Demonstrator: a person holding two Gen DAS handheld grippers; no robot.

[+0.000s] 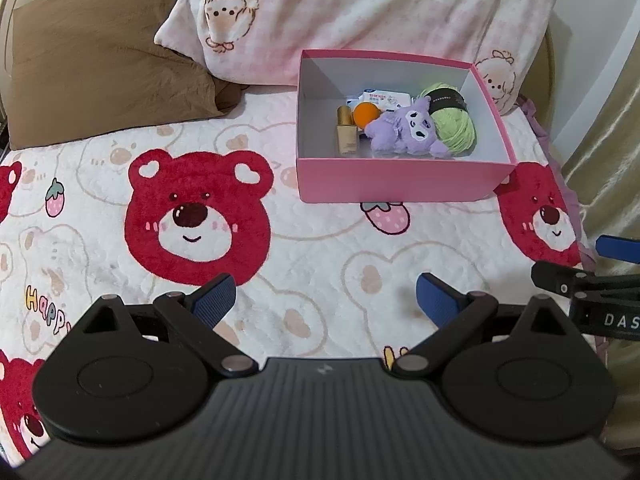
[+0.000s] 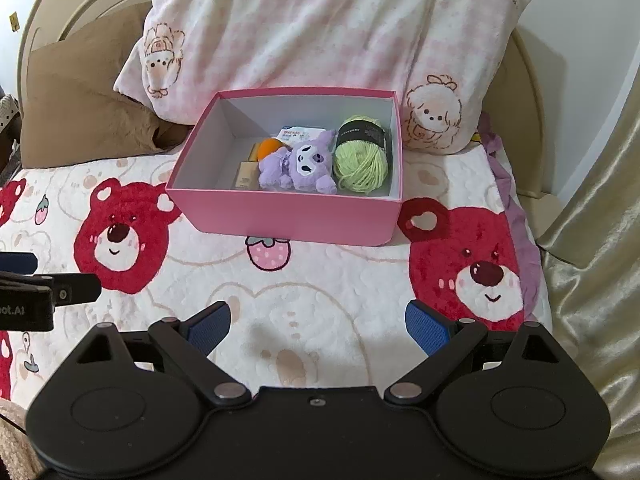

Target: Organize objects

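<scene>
Both claws, left claw (image 1: 325,302) and right claw (image 2: 318,328), hang released above the bed blanket (image 1: 304,248), grasping nothing. Beyond, the pink box (image 2: 288,216) contains purple plush (image 2: 300,166), green yarn (image 2: 361,164), orange ball (image 1: 366,114).

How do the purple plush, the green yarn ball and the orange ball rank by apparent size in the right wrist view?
1. purple plush, largest.
2. green yarn ball, slightly smaller; close to the plush, so this order is unsure.
3. orange ball, smallest, though partly hidden.
</scene>
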